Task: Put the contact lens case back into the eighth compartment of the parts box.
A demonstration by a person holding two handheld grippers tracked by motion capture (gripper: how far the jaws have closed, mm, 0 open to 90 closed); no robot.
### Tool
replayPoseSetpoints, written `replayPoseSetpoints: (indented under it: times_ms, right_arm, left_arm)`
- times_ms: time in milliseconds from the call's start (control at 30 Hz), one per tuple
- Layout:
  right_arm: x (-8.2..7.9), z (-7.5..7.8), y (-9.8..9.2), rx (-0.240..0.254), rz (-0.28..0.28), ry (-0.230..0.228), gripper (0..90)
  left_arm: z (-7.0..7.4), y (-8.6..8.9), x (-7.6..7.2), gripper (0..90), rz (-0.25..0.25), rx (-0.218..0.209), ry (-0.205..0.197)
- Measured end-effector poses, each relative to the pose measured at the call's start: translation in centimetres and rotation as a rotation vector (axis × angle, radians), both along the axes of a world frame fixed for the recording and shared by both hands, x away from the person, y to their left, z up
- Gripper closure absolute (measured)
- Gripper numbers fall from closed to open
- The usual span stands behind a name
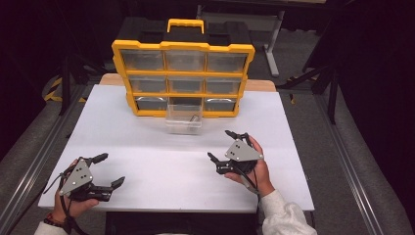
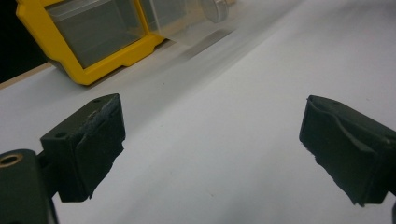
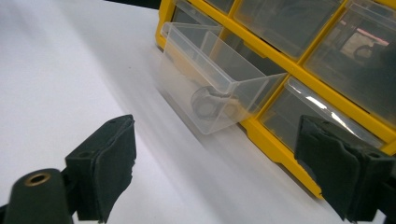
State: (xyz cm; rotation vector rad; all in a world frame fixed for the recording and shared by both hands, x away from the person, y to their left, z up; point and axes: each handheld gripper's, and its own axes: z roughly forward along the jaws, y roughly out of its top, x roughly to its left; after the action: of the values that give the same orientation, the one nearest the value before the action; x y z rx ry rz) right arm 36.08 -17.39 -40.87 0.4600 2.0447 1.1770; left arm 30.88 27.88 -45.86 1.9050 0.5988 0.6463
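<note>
1. the clear drawer [image 1: 183,119] is pulled out of the bottom middle slot of the yellow organizer [image 1: 182,78], and a small metal part [image 3: 208,103] lies inside.
2. left gripper [image 1: 105,170] and right gripper [image 1: 229,145] are both wide, empty.
3. i think the right one should approach slowly, straight toward the drawer.

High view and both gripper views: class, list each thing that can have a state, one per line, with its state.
Organizer: upright, bottom middle slot vacated.
Clear drawer: pulled out, on the table, a small metal part inside.
Left hand-held gripper: open, holding nothing.
Right hand-held gripper: open, holding nothing.
</note>
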Motion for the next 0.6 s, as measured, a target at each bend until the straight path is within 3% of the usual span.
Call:
replayPoseSetpoints:
  times_ms: [167,267,600]
  right_arm:
    - [-0.6,-1.0,-0.7,-0.003,0.004,0.021,12.0]
    - [-1.0,-1.5,-1.4,0.026,0.021,0.034,10.3]
    - [-2.5,-3.8,-3.7,0.021,-0.008,0.067,5.2]
  left_arm:
    - [0.0,-0.1,0.1,7.9,-0.002,0.000,-0.005]
    - [0.1,-0.2,0.1,7.9,-0.008,0.011,-0.002]
    - [0.3,-0.6,0.8,7.5,-0.027,0.004,-0.011]
